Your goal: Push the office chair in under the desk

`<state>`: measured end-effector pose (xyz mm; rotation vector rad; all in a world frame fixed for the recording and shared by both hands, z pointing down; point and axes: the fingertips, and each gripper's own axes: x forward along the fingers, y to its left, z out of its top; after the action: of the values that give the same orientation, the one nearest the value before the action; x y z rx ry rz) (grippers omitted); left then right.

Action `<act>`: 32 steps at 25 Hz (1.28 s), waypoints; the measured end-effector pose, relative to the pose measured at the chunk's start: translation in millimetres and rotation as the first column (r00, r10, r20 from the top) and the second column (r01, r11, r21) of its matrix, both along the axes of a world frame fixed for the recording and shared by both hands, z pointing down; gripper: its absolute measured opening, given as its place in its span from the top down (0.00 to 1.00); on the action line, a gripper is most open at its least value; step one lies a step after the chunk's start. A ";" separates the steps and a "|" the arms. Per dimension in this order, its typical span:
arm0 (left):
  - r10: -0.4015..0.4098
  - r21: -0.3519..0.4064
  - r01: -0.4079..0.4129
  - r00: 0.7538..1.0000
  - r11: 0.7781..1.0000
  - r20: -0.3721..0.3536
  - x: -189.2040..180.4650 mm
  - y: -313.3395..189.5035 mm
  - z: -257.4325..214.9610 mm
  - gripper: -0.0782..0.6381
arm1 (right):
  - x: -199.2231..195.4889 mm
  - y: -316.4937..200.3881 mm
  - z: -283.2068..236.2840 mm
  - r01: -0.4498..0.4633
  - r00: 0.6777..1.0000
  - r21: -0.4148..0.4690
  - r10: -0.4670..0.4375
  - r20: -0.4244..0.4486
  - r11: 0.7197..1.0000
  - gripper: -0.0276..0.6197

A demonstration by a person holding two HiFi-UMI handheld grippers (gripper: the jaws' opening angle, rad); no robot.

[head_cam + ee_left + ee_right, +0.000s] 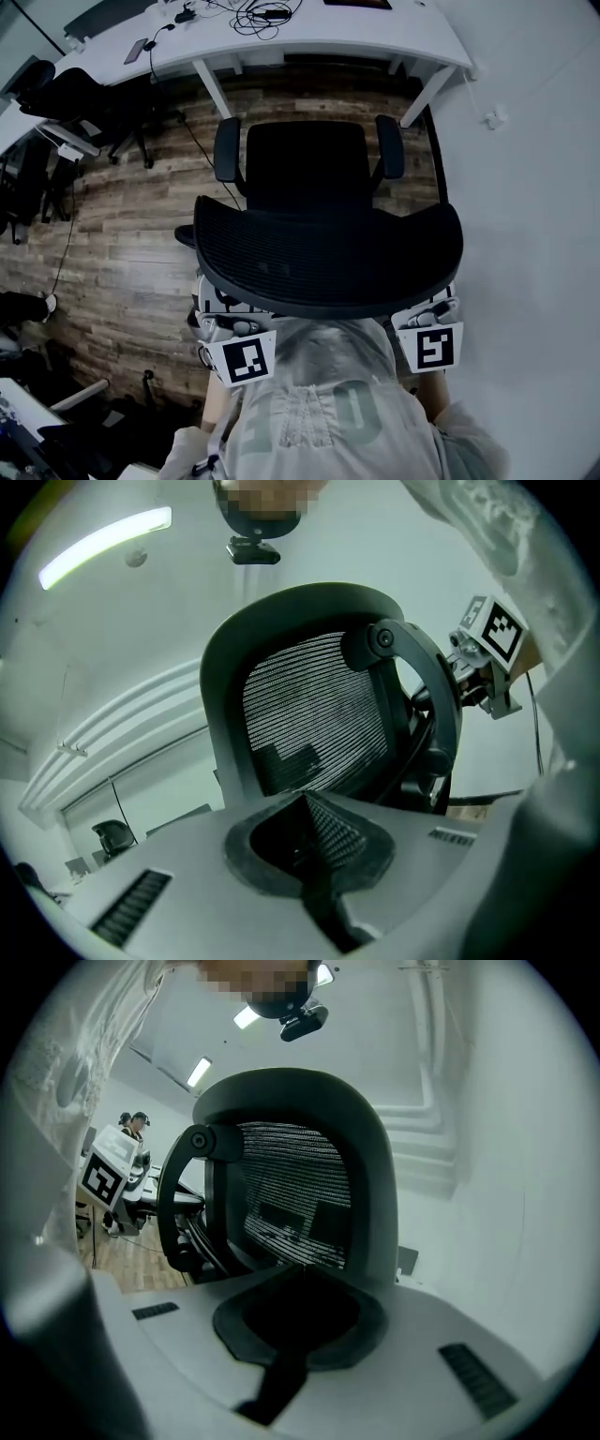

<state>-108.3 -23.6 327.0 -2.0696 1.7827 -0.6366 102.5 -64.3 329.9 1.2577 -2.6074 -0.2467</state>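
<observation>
A black mesh office chair (309, 169) stands in front of me, its seat facing the white desk (375, 42) at the top of the head view and its curved backrest (328, 258) nearest me. Both grippers sit behind the backrest's outer ends; only their marker cubes (242, 359) (433, 346) show in the head view. In the left gripper view the left gripper (305, 801) is shut, its tips close up against the backrest mesh (314, 714). My right gripper (298, 1271) is likewise shut, tips at the backrest frame (370, 1176). Nothing is held between either pair of jaws.
The desk's slanted legs (211, 89) (427, 94) flank the gap ahead of the chair. Cables (258, 14) lie on the desktop, and one trails across the wooden floor (66, 244). Other dark chairs (84, 103) stand at left. A white wall (534, 187) runs along the right.
</observation>
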 end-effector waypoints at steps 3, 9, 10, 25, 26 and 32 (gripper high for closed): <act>0.017 -0.004 -0.017 1.000 1.000 -0.006 -1.2 0.3 1.9 0.87 | -1.3 0.6 0.3 -0.027 1.000 0.008 0.027 0.001 1.000 0.92; 0.011 -0.003 -0.011 1.000 1.000 0.025 -7.1 3.3 2.8 0.87 | -3.0 2.8 -1.6 -0.031 0.999 0.007 0.031 -0.023 1.000 0.92; 0.007 -0.003 -0.007 0.999 1.000 0.040 -11.3 4.2 2.8 0.87 | -3.6 3.6 -1.9 -0.014 0.999 0.000 0.014 -0.032 1.000 0.92; 0.512 -0.617 -0.207 0.775 0.759 0.370 -54.2 29.1 45.2 0.57 | 32.0 22.6 47.2 0.350 0.645 -0.318 -0.473 -0.601 0.881 0.59; 0.533 -0.646 -0.193 0.754 0.739 0.385 -54.3 27.2 50.9 0.57 | 31.5 22.1 50.9 0.354 0.619 -0.324 -0.480 -0.621 0.877 0.59; 0.604 -0.697 -0.149 0.643 0.702 0.471 -41.6 14.4 68.1 0.66 | 36.0 13.8 58.4 0.339 0.502 -0.340 -0.474 -0.723 0.877 0.68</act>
<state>-149.9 -9.3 395.1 -2.0525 0.6761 -1.7248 138.5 -50.5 388.3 0.2768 -1.9893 -0.5335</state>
